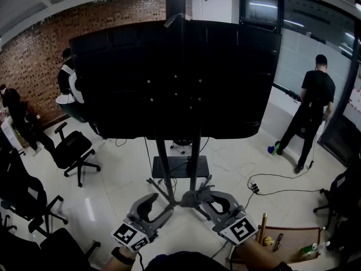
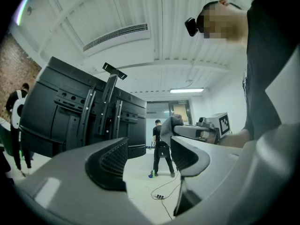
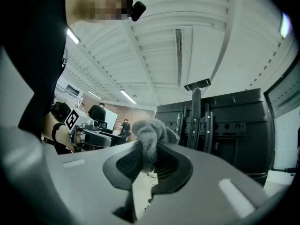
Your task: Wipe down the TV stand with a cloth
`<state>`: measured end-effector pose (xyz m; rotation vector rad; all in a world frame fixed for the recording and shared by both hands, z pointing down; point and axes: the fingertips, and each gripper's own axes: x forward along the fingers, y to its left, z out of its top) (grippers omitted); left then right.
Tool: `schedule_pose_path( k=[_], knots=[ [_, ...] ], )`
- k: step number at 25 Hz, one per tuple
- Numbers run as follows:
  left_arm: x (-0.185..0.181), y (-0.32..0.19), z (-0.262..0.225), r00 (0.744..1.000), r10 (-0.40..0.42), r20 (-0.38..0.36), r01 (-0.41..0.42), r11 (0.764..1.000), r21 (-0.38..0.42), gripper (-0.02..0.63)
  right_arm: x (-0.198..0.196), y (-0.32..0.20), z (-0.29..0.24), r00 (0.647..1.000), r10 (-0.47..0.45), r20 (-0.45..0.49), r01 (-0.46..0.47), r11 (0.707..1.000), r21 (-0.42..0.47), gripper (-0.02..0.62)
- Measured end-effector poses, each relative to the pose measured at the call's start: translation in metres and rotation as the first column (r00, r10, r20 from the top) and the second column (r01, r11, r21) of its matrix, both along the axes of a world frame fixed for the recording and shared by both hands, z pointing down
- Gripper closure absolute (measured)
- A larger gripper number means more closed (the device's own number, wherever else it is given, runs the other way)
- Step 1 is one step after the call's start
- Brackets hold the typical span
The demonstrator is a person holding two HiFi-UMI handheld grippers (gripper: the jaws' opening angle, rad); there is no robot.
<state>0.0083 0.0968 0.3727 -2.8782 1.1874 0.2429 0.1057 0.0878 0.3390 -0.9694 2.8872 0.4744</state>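
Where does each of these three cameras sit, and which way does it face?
Head view: on the person's head, facing down at the TV and TV stand; left gripper and right gripper show below.
Left gripper view: on the left gripper, facing up along open jaws; the person's torso shows right.
Right gripper view: on the right gripper, along jaws shut on the cloth.
Shared: all three show the TV's back.

Person with two grey grippers
The left gripper (image 1: 159, 206) and right gripper (image 1: 213, 199) are grey with dark ribbed pads, each with a black-and-white marker cube (image 1: 131, 235); the person wears a dark top (image 1: 180, 262) and a black wristband (image 1: 120, 256).
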Motion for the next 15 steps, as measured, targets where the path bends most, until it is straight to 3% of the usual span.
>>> schedule_pose_path(
  k=[8,15],
  knots=[
    [-0.019,-0.025,-0.001,0.999,-0.039,0.017,0.038,0.999,0.012,0.298,-0.011,-0.027,-0.019,0.999,-0.015,-0.029,0.017,0.997,0.071,0.561],
    [-0.038,-0.080,-0.037,1.000,-0.008,0.017,0.006,0.994,0.106,0.298,-0.036,-0.073,-0.056,0.998,0.002,-0.055,0.008,0.983,0.181,0.561]
  ],
)
